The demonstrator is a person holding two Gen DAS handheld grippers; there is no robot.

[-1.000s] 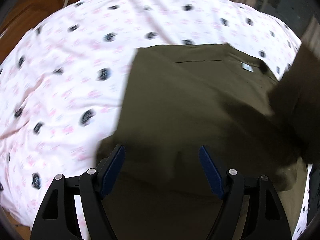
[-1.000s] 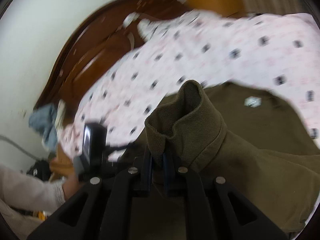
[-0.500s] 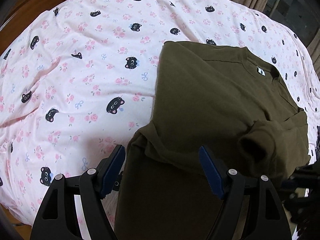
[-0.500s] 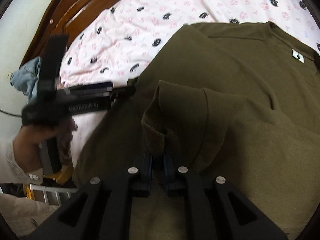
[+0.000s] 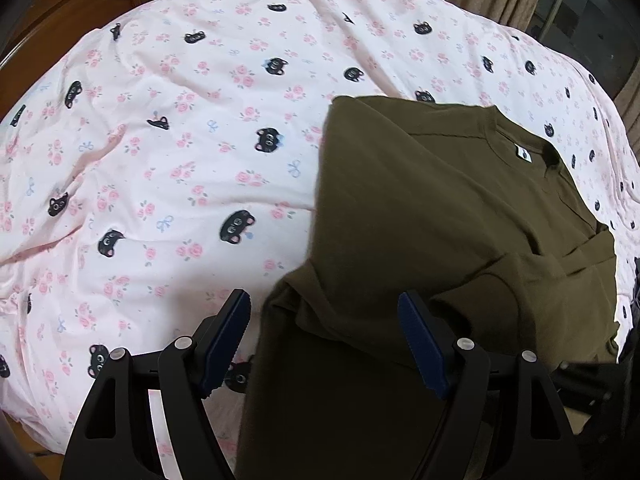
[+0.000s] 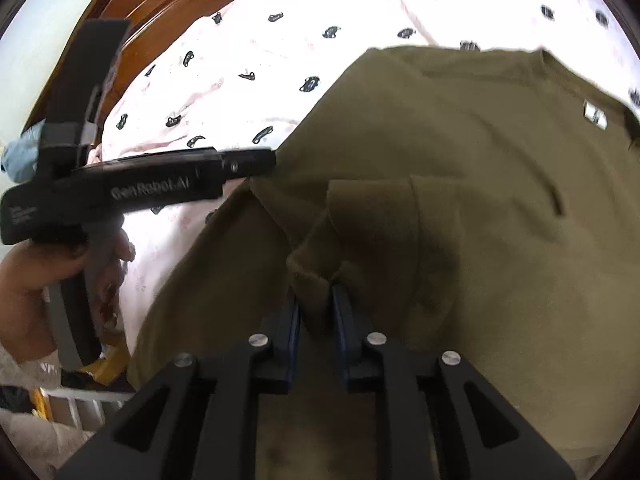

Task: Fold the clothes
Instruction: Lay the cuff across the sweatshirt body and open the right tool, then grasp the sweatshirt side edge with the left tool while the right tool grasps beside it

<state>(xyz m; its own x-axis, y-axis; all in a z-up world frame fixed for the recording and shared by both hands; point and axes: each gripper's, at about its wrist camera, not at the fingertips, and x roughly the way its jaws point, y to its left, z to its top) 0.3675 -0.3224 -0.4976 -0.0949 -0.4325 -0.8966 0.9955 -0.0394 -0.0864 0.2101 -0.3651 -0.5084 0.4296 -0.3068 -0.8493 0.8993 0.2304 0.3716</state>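
The bed (image 5: 168,128), under a pink sheet printed with cat faces and roses, carries the work; a dark wooden headboard (image 6: 168,12) rises behind it. On the sheet lies the olive T-shirt (image 5: 420,208), collar and white neck label (image 5: 523,153) at the far end, one side already folded in so that its left edge runs straight down toward the camera. A sleeve (image 6: 372,216) has been brought over onto the body of the shirt.

The right hand-held gripper (image 6: 316,308) has the cuff of that sleeve between its blue pads, and its jaws have just been opening — the cloth sits in a narrow gap and the grip looks to be letting go, though the pads seem close enough that I would not call it free yet. The left hand-held gripper (image 5: 324,340) hangs wide open over the near left edge of the shirt, holding nothing; a person's hand (image 6: 44,276) works its handle.

The step, as I judge it, is laying the sleeve down flat. To do it well, the right jaws should part fully before that hand draws back, or the cuff will drag and rumple. Pulling away low and along the sleeve would keep the fold square — and the open left one could press the near edge if the fabric creeps.
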